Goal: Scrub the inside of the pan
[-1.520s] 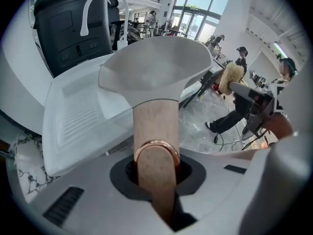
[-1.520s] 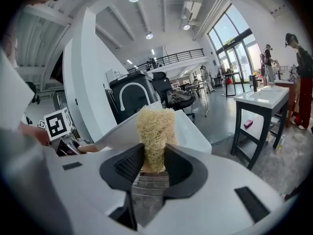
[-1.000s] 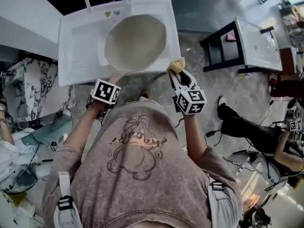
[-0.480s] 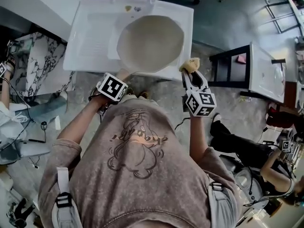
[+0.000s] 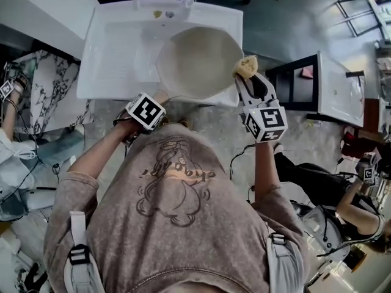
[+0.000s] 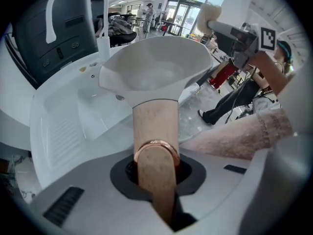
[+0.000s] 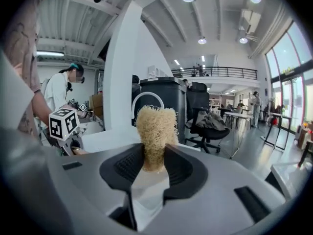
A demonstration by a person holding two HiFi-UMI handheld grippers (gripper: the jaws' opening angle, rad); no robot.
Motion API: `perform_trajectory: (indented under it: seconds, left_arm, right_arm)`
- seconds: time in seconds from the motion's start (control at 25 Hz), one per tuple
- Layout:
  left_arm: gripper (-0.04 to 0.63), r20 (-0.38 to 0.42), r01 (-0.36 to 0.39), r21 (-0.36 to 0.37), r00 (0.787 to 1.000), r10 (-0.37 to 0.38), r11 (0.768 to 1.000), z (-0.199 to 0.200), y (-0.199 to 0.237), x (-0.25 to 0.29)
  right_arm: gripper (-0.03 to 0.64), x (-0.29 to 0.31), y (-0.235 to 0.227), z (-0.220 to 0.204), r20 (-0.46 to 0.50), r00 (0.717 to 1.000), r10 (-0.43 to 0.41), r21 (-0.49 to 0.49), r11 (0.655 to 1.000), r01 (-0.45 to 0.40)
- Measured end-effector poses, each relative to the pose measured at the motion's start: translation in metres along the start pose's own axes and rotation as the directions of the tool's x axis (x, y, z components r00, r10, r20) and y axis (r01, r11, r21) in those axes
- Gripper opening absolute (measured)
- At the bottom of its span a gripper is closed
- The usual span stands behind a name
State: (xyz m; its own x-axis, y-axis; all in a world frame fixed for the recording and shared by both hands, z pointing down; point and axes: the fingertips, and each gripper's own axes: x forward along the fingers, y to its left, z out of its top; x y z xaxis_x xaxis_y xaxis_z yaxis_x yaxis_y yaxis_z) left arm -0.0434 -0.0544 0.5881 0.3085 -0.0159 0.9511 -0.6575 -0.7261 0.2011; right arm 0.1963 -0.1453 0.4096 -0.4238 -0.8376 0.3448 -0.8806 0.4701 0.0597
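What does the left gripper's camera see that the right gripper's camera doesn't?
Only the left gripper view looks into the pan, showing its pale inside, with the left gripper clamped on the handle. Only the right gripper view shows the right gripper squeezing the bottom of the scrubber, plus the left gripper's marker cube. Both views show the yellow scrubber.

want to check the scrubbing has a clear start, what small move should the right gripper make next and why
Probably swing the right gripper left and down so the sponge meets the pan floor. It is shut on the sponge but sits at the pan's right rim, not inside, while the left gripper is shut on the handle, holding the pan over the sink.
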Motion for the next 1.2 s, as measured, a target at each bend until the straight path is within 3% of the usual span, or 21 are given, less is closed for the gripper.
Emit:
perform_trajectory:
  seconds: [0.16,0.32,0.48,0.68,0.8,0.96,1.2]
  left_arm:
    - [0.055,-0.016,0.030,0.055,0.999,-0.029,0.998,0.007,-0.009,0.010]
    - [0.055,-0.036,0.061,0.102,0.998,-0.057,0.993,0.011,-0.018,0.015]
    - [0.055,-0.057,0.079,0.142,0.996,-0.071,0.987,0.012,-0.024,0.017]
    - [0.055,-0.066,0.100,0.160,0.994,-0.090,0.982,0.013,-0.031,0.021]
    - [0.055,-0.064,0.088,0.180,0.995,-0.077,0.980,0.015,-0.032,0.023]
    - [0.057,-0.071,0.077,0.202,0.995,-0.064,0.976,0.016,-0.032,0.023]
    - [0.057,-0.062,0.118,0.151,0.992,-0.109,0.981,0.016,-0.041,0.025]
  right_arm:
    - [0.143,0.026,0.020,0.015,-0.051,0.994,0.096,-0.122,0.987,-0.102]
    - [0.143,0.055,0.047,0.009,-0.117,0.978,0.175,-0.170,0.966,-0.194]
    - [0.143,0.079,0.074,-0.005,-0.181,0.951,0.250,-0.181,0.942,-0.282]
    - [0.143,0.102,0.092,-0.023,-0.249,0.925,0.286,-0.173,0.927,-0.333]
    - [0.143,0.114,0.101,-0.046,-0.342,0.886,0.313,-0.168,0.907,-0.386]
    - [0.143,0.125,0.104,-0.085,-0.511,0.804,0.304,-0.145,0.891,-0.429]
    - [0.143,0.141,0.111,-0.110,-0.601,0.747,0.286,-0.176,0.863,-0.473]
